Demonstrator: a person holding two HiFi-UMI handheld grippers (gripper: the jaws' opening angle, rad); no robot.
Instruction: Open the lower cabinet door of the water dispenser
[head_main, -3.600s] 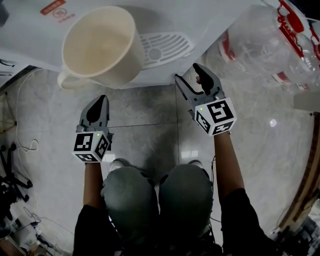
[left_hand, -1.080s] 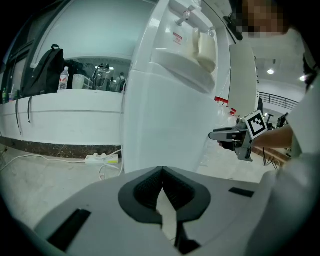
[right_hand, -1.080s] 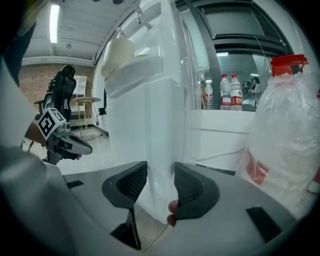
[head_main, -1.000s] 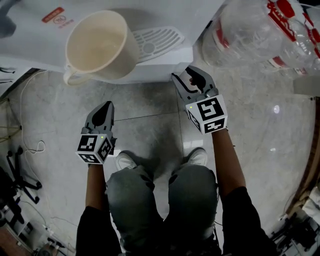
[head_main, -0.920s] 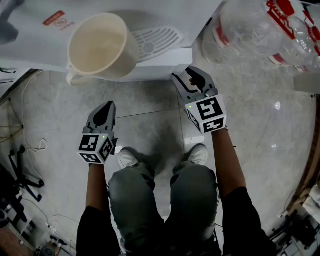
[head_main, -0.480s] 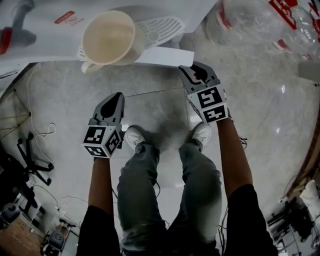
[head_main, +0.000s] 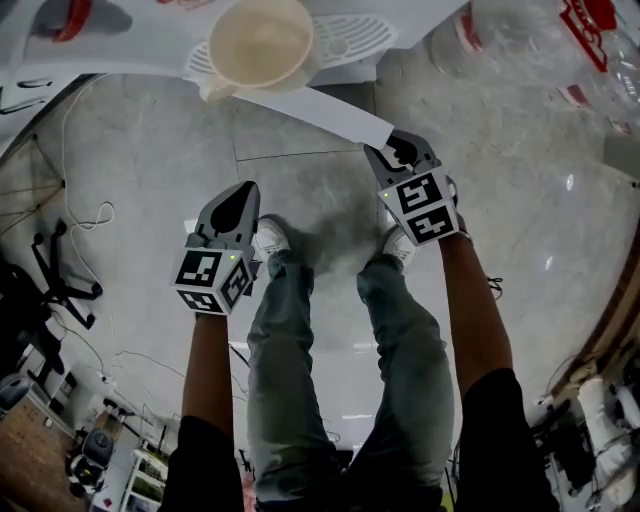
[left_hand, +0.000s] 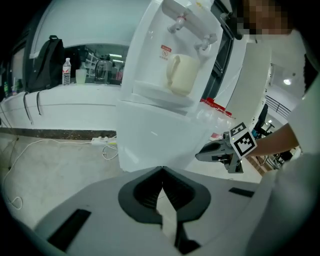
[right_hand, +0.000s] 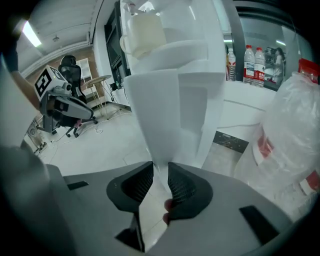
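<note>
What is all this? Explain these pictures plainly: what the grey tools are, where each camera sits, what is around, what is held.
No robot here: a person stands on a tiled floor holding a two-jaw gripper in each hand. The head view looks down from the person's head, past their legs. The other two views ride on the grippers and look along their jaws. Ahead is a white water dispenser with a cream cup on its tray; clear water bottles are beside it. The right gripper is closing its jaws on the edge of the lower cabinet door, which is swung out. The left gripper is shut and empty.
</note>
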